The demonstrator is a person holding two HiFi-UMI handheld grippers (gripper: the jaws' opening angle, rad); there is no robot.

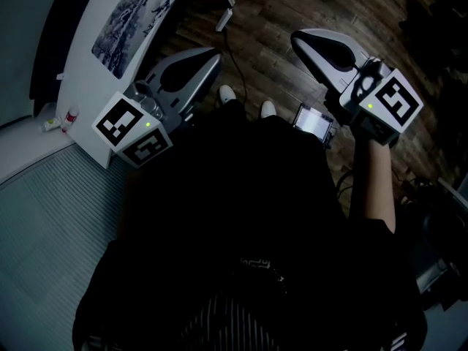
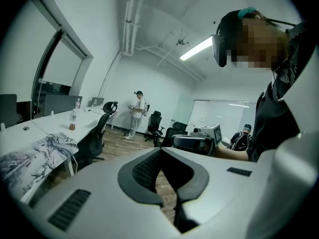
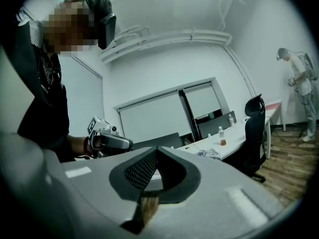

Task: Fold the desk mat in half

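Head view: nearest the camera, the operator's dark clothing (image 1: 219,218) fills the lower frame, with two white shoes (image 1: 227,92) showing just past it on the wooden floor (image 1: 292,6). The left gripper (image 1: 208,55) and the right gripper (image 1: 301,41) are both held up in the air, well apart from each other and touching nothing.

Left gripper view: the jaws are clenched tip to tip, with nothing between them. Right gripper view: the jaws are likewise clenched and empty.

The desk mat (image 1: 135,9), printed in a grey ink-wash pattern, lies on the white desk (image 1: 77,86) at the upper left of the head view. It is beyond the left gripper and clear of both tools. In the left gripper view one end of the mat droops over the desk's edge.

Farther along the same desk stands a bottle (image 2: 73,121), with a black office chair (image 2: 99,131) drawn up beside it. At the far wall another person (image 2: 137,114) stands on the floor.
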